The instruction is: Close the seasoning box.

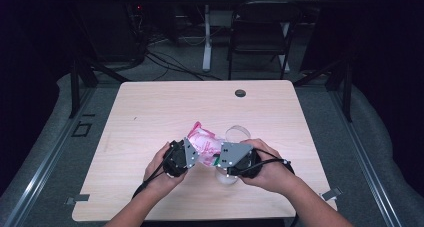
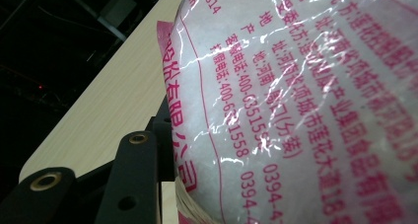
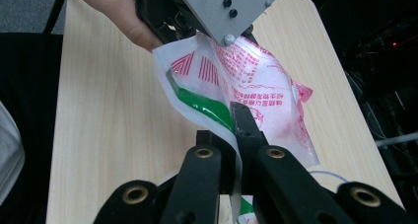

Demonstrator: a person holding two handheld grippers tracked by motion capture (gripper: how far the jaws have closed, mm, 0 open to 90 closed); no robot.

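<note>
Gripping a plastic bag [image 1: 204,143] between them, both grippers meet low over the near middle of the pale wooden worktop [image 1: 150,117]. The bag is clear film printed with pink lettering, with a green band near one edge, and it holds something white. In the high view it is lifted just above the worktop, stretched between the two hands.

The right gripper [image 3: 238,135] has its jaws closed tight on the thin edge of the bag, beside the green band; in the right gripper view the film runs down between the two black jaws, pinched flat.

The left gripper [image 1: 181,157] holds the fuller end of the bag. In the left gripper view the bag [image 2: 296,105] bulges right up against the camera and covers one jaw, while the other black jaw presses against its side; the jaws stand partly apart, clamped on the filled part.

A clear plastic cup [image 1: 237,133] lies just beyond the right hand, close to the bag. A small dark round fitting [image 1: 240,93] sits near the far edge of the worktop, well apart from the hands.
</note>
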